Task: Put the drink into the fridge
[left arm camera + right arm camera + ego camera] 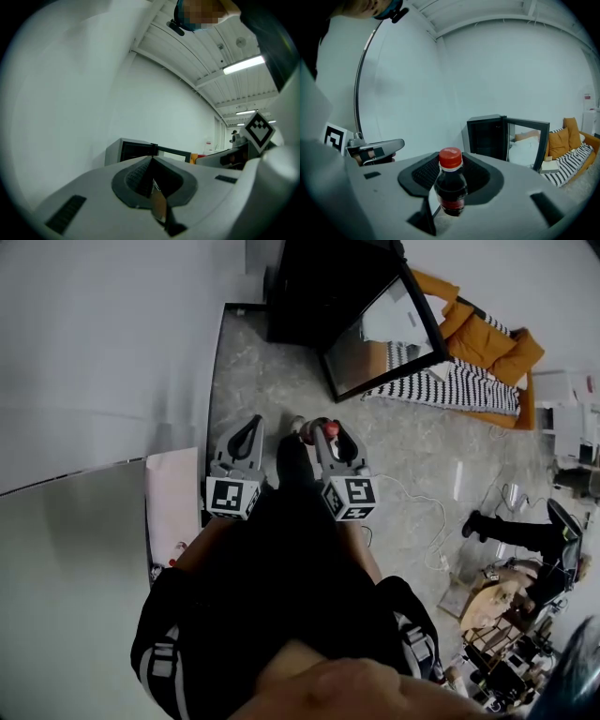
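Right gripper (327,428) with jaws clamped on the upright, red-capped drink bottle (451,186), left gripper (152,160) with jaws closed together and empty, black fridge (486,136) ahead on the floor (272,381), door (528,140) open

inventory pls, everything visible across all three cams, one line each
bottle: one, dark drink with red cap, between the right gripper's jaws
fridge: one, black, on the floor by the white wall, ahead
fridge door: one, black frame with glass, swung open
sofa: one, orange, right of the fridge
blanket: one, black and white stripes, on the sofa
cables: several, white, loose on the floor
floor: grey stone pattern
other person: one, dark leg and shoe, far right
left gripper: grey, jaws together, empty
right gripper: grey, jaws closed on the bottle
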`<state>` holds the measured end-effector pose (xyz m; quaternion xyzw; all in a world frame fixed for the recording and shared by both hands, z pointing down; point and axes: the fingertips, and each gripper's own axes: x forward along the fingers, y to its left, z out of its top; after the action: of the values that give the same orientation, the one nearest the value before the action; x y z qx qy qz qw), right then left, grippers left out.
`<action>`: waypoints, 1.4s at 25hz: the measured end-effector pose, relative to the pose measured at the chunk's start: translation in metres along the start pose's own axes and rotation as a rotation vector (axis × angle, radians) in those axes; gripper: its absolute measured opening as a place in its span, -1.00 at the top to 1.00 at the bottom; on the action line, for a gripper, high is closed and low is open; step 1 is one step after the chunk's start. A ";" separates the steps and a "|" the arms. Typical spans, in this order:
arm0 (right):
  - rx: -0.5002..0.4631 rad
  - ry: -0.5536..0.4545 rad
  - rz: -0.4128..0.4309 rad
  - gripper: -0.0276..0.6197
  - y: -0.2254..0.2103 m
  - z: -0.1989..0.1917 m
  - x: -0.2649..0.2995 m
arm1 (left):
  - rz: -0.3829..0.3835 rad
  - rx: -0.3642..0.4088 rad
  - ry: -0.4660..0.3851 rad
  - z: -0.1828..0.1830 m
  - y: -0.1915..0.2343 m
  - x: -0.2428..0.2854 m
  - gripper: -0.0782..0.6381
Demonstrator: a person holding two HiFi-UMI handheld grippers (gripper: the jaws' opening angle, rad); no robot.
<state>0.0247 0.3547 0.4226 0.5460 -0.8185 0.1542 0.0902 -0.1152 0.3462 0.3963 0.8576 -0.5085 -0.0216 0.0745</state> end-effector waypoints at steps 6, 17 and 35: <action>-0.005 -0.007 0.012 0.48 -0.021 0.013 0.026 | 0.015 0.019 0.007 -0.001 0.010 0.028 0.77; -0.018 0.009 0.045 0.48 -0.075 0.040 0.096 | 0.049 0.011 0.028 0.003 0.027 0.120 0.77; -0.079 0.045 0.152 0.48 -0.192 0.086 0.202 | 0.113 0.014 0.063 0.014 0.012 0.291 0.77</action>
<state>0.1253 0.0812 0.4350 0.4748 -0.8608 0.1402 0.1180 0.0129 0.0841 0.3952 0.8284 -0.5534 0.0134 0.0856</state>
